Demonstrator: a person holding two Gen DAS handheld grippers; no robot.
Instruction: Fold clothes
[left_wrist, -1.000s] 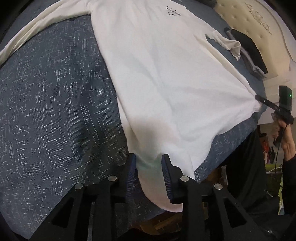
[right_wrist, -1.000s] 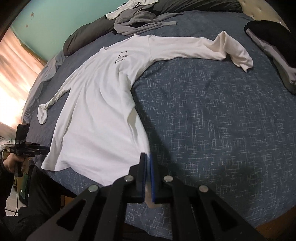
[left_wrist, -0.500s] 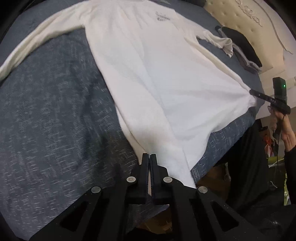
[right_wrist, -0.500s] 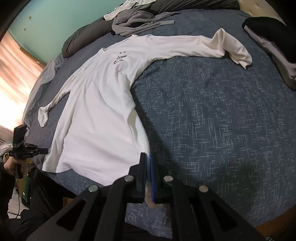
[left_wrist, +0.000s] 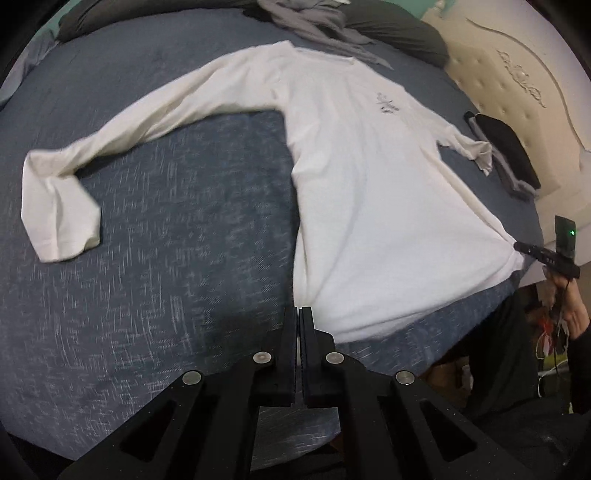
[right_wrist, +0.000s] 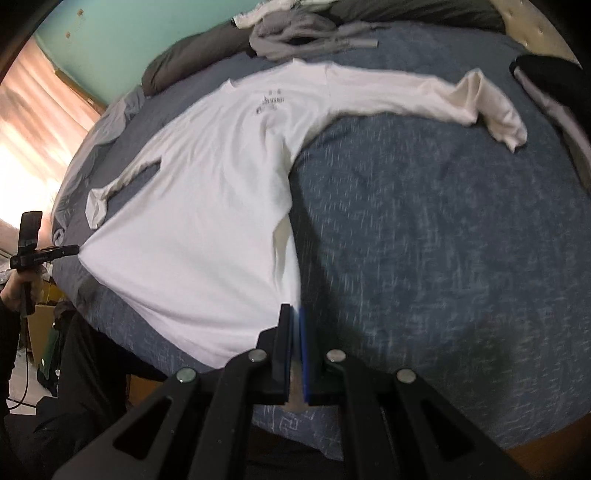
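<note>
A white long-sleeved shirt (left_wrist: 369, 184) (right_wrist: 207, 206) lies face up and spread out on the blue bed cover (left_wrist: 166, 258) (right_wrist: 443, 240), hem towards me. My left gripper (left_wrist: 298, 314) is shut on one bottom corner of the hem; the right wrist view shows it (right_wrist: 75, 250) pinching that corner at the bed's edge. My right gripper (right_wrist: 295, 314) is shut on the other bottom corner, also seen from the left wrist (left_wrist: 517, 245). The hem hangs stretched between the two. One sleeve (left_wrist: 62, 210) lies bent on the cover; the other sleeve (right_wrist: 491, 107) reaches out sideways.
A pile of grey clothes (left_wrist: 314, 22) (right_wrist: 295, 33) and a dark pillow (left_wrist: 399, 33) lie at the far side. A black and grey garment (left_wrist: 506, 155) (right_wrist: 546, 85) rests by the padded headboard (left_wrist: 517, 92). The bed's near edge runs just below both grippers.
My left gripper's jaws have closed on the hem corner, then lifted and drawn back with it, bringing the whole shirt into view. The right gripper has kept its grip and place.
</note>
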